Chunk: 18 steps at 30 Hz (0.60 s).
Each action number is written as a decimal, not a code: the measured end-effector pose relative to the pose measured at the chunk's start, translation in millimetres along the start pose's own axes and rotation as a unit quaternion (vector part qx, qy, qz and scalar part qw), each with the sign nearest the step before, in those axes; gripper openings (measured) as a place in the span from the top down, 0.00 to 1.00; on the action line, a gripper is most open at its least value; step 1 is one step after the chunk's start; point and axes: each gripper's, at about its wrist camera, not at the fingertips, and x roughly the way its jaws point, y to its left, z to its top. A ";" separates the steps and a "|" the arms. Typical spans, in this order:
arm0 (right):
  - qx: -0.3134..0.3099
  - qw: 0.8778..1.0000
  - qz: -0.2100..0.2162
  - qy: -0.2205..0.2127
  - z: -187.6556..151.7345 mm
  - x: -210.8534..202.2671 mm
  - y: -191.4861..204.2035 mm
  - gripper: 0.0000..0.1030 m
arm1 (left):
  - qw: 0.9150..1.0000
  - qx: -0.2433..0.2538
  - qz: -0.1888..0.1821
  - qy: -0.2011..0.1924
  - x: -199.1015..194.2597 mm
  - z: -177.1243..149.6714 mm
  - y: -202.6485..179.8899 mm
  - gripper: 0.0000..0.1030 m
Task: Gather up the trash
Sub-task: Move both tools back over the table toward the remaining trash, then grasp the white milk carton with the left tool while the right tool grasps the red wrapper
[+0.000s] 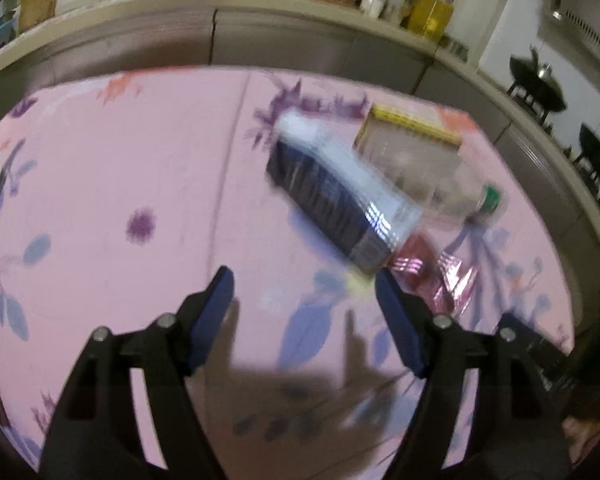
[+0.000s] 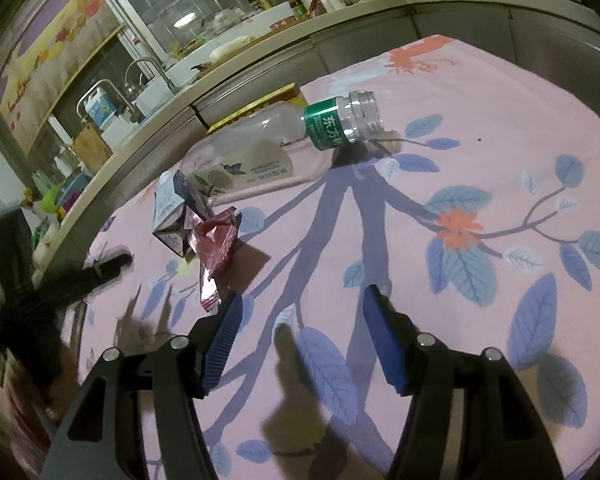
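On the pink floral cloth lies a pile of trash. A dark blue carton lies on its side, with a crumpled red foil wrapper at its near end. Behind them lie a clear plastic bottle with a green neck label and a yellow-edged box. My left gripper is open and empty, just short of the carton's near end. My right gripper is open and empty over bare cloth. From there the wrapper, carton and capless bottle lie ahead to the left.
A grey kitchen counter curves behind the table, crowded with bottles, a sink and a cutting board. Black woks sit on a stove at the right. The other gripper's black body shows at the left of the right wrist view.
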 end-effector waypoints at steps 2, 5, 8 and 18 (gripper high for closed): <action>-0.007 1.000 -0.003 0.001 -0.6 1.1 3.0 0.42 | 1.000 -0.010 -0.022 -0.003 0.8 17.5 -5.1 0.20; -0.009 1.000 -0.003 0.005 -1.1 2.1 5.7 0.42 | 1.000 -0.017 -0.018 0.000 15.5 41.9 -16.5 0.19; -0.007 1.000 -0.001 0.007 -1.5 1.5 5.8 0.42 | 1.000 -0.005 -0.009 0.013 36.6 55.1 -33.7 0.19; -0.023 1.000 0.011 0.013 9.5 8.8 14.8 0.42 | 0.999 0.033 0.008 0.032 52.1 34.4 -29.5 0.45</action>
